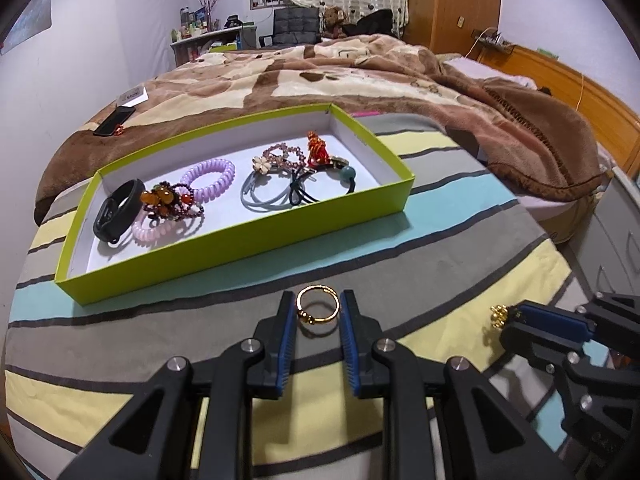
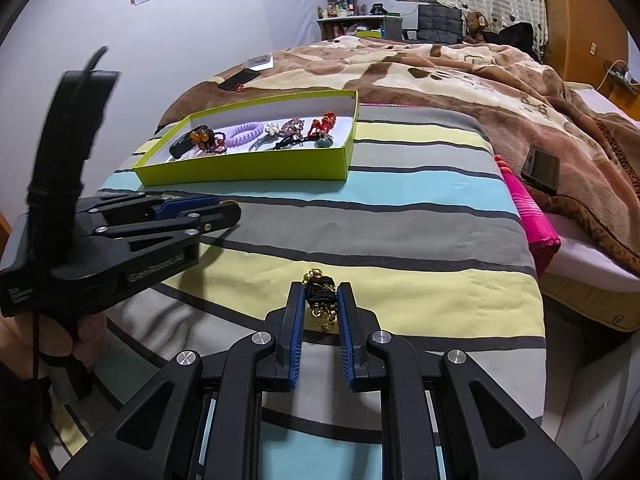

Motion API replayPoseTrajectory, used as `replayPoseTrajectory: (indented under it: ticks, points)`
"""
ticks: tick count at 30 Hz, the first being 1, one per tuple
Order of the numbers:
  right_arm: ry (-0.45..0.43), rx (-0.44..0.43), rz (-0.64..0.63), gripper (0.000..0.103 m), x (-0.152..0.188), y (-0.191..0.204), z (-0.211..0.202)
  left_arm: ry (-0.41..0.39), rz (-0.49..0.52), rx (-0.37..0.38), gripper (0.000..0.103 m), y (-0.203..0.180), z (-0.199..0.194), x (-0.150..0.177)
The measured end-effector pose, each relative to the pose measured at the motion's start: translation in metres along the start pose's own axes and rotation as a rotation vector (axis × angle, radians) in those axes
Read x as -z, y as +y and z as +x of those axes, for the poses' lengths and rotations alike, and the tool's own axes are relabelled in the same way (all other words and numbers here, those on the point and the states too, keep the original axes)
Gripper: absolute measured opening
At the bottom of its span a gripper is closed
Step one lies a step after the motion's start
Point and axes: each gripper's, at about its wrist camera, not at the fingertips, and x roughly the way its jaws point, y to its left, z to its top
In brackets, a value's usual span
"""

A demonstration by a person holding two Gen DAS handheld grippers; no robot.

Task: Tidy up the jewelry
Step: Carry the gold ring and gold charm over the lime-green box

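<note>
Jewelry is what we are tidying, and most of it already lies in a shallow green tray [image 1: 224, 240] set on a striped blanket [image 1: 460, 216] across the bed's near end. Inside the tray we see a black band [image 1: 116, 210] at its left end, purple coil ties [image 1: 208, 180], a beaded amber piece [image 1: 164, 200] and a tangle of hair ties [image 1: 280, 192] toward the right end.

Two pieces are outside the tray, on the blanket's near part. A thin gold ring [image 1: 318, 306] stands upright between the pads of our left gripper [image 1: 318, 312]. The jaws are narrowed around it and both pads look to be touching the ring's sides, so we judge it pinched, ready for lifting. Our right gripper [image 2: 322, 304] is closed on a black cord ornament with gold beads [image 2: 322, 300], the beads poking out past the fingertips. Holding both pieces at once suggests we mean to carry them to the tray together.

Open blanket lies between the grippers and the tray's near wall, with nothing in the way. That wall stands up, so each piece must rise over it. Bare white floor shows in the tray's middle and along its near side. The blanket's right edge drops off close beside the right gripper.
</note>
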Motion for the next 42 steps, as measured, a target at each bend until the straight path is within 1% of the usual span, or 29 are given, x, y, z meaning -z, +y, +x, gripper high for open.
replayPoseTrajectory:
  ticks: [6, 11, 16, 23, 31, 38, 42]
  points:
    - [-0.013, -0.001, -0.003, 0.017, -0.003, 0.005, -0.006, -0.034, -0.049, 0.027, 0.023, 0.015, -0.020, 0.007]
    - [-0.026, -0.008, -0.007, 0.017, -0.009, 0.009, -0.012, -0.067, -0.076, 0.033, 0.023, 0.031, -0.038, 0.009]
    - [-0.042, -0.011, -0.025, 0.017, -0.021, 0.017, -0.017, -0.104, -0.099, 0.018, 0.023, 0.053, -0.054, 0.006]
    - [-0.064, -0.022, -0.040, 0.017, -0.045, 0.024, -0.014, -0.138, -0.115, -0.026, 0.023, 0.088, -0.064, -0.004]
    - [-0.072, -0.049, -0.056, 0.017, -0.081, 0.030, 0.009, -0.138, -0.125, -0.063, 0.023, 0.117, -0.052, -0.020]
    - [-0.053, -0.065, -0.081, 0.017, -0.107, 0.038, 0.041, -0.125, -0.133, -0.075, 0.023, 0.130, -0.030, -0.030]
    - [-0.027, -0.067, -0.094, 0.017, -0.118, 0.044, 0.065, -0.116, -0.146, -0.076, 0.023, 0.136, -0.019, -0.033]
